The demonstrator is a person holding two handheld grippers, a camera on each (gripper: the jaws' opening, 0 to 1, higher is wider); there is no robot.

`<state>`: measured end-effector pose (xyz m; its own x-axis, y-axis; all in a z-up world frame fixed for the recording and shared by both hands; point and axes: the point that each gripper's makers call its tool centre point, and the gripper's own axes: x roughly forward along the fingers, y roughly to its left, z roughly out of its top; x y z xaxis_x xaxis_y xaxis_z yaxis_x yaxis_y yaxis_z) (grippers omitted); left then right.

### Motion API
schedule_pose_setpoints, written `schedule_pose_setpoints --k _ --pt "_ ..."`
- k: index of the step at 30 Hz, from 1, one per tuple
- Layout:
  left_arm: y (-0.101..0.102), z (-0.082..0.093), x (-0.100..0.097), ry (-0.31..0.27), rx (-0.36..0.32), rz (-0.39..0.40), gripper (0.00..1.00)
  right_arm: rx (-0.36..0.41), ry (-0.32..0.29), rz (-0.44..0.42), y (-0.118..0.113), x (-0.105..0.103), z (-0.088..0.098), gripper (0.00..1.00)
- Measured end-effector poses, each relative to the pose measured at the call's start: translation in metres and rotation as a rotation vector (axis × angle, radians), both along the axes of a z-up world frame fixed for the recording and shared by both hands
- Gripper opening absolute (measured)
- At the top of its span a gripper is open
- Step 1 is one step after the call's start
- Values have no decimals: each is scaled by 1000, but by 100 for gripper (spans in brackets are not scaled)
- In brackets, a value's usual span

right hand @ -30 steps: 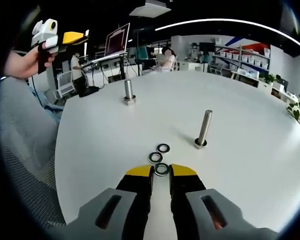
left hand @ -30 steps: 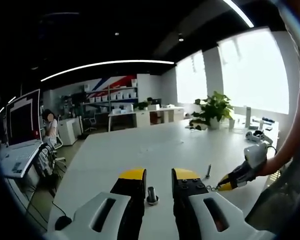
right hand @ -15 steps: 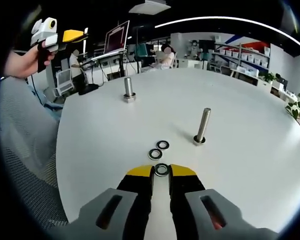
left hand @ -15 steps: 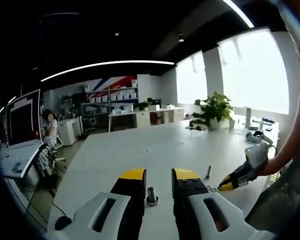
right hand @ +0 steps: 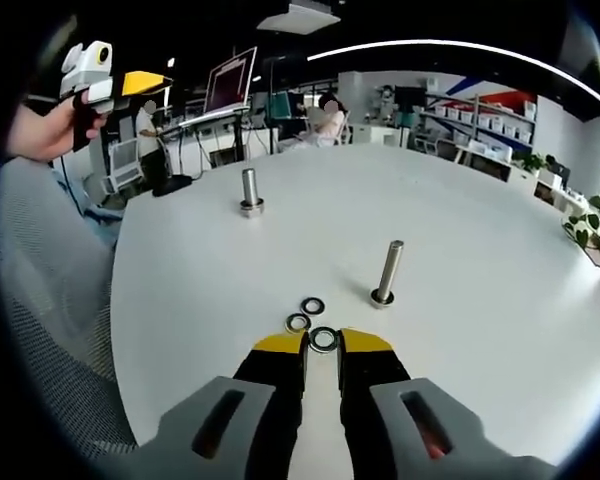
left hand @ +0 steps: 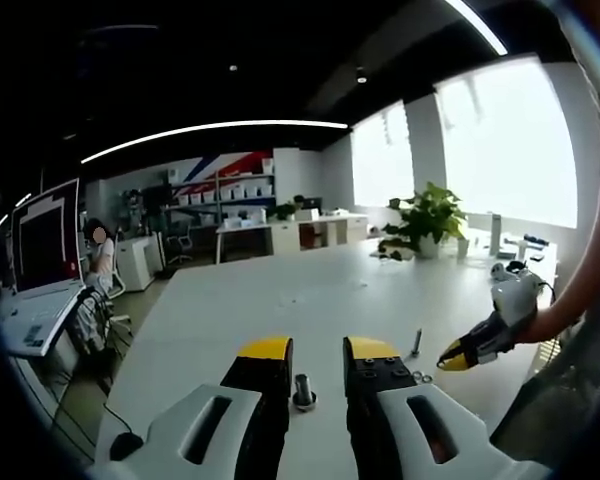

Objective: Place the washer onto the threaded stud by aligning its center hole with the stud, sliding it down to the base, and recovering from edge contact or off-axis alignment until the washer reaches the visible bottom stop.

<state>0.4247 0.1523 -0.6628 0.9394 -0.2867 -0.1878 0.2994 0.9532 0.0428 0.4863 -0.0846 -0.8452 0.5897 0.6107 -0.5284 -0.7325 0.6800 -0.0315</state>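
The right tongs (right hand: 323,342) pinched a washer (right hand: 323,339) edgewise above the table (right hand: 480,330), short of the tall stud (right hand: 385,272); tilted, it could catch the threads. The left tongs (left hand: 318,350) stood parted.

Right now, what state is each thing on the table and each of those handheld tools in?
Right gripper: jaws shut on a washer.
Left gripper: jaws open, empty, astride the short stud.
Tall stud: upright, bare.
Short stud: upright, bare.
Two spare washers: flat on the table.

Potted plant (left hand: 426,215), laptop (right hand: 230,82), perhaps shelving (left hand: 235,190).
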Motion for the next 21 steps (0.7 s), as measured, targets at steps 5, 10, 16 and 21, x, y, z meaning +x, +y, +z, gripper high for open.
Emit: schedule_pose_setpoints --k 5,10,16,21 --pt "0 1 0 -3 2 0 18 3 -38 -4 -1 10 14 14" --pt "1 2 1 -6 2 1 18 2 -72 -6 1 21 28 14" --pt "2 4 0 -11 -4 6 18 -19 -111 8 3 32 37 14" --pt "2 4 0 -14 -4 8 18 -17 -128 6 7 38 45 14"
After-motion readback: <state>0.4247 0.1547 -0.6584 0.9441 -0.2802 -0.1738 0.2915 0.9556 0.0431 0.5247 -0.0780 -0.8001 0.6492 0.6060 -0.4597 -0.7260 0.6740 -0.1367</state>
